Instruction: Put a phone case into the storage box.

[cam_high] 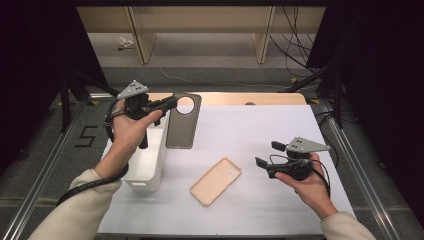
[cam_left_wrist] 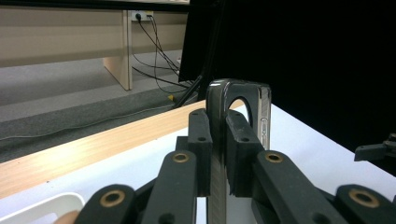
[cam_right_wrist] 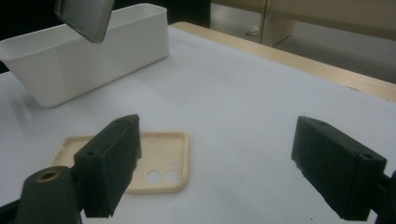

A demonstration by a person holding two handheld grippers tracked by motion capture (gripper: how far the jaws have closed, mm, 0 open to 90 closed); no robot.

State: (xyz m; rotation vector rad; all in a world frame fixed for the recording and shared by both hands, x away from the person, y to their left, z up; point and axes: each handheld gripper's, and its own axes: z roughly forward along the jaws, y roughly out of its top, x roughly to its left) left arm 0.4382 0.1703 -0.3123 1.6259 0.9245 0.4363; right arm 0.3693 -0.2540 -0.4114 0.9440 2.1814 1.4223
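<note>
My left gripper (cam_high: 170,103) is shut on a dark grey phone case (cam_high: 183,121) and holds it in the air beside the white bin (cam_high: 150,165); the case hangs down from the jaws. In the left gripper view the case (cam_left_wrist: 243,100) stands edge-on between the two pads (cam_left_wrist: 200,140). A beige phone case (cam_high: 216,180) lies flat on the white table cover. To its right my right gripper (cam_high: 266,154) is open and low, its jaws pointing left toward that beige case (cam_right_wrist: 159,161), with nothing between them. The dark case's lower corner (cam_right_wrist: 84,16) shows at the top left of the right gripper view.
The long white bin (cam_right_wrist: 84,60) stands along the left side of the table. A wooden table edge (cam_high: 250,97) runs along the far side. Cables (cam_high: 295,50) and wooden furniture legs lie on the floor beyond. Dark curtains flank both sides.
</note>
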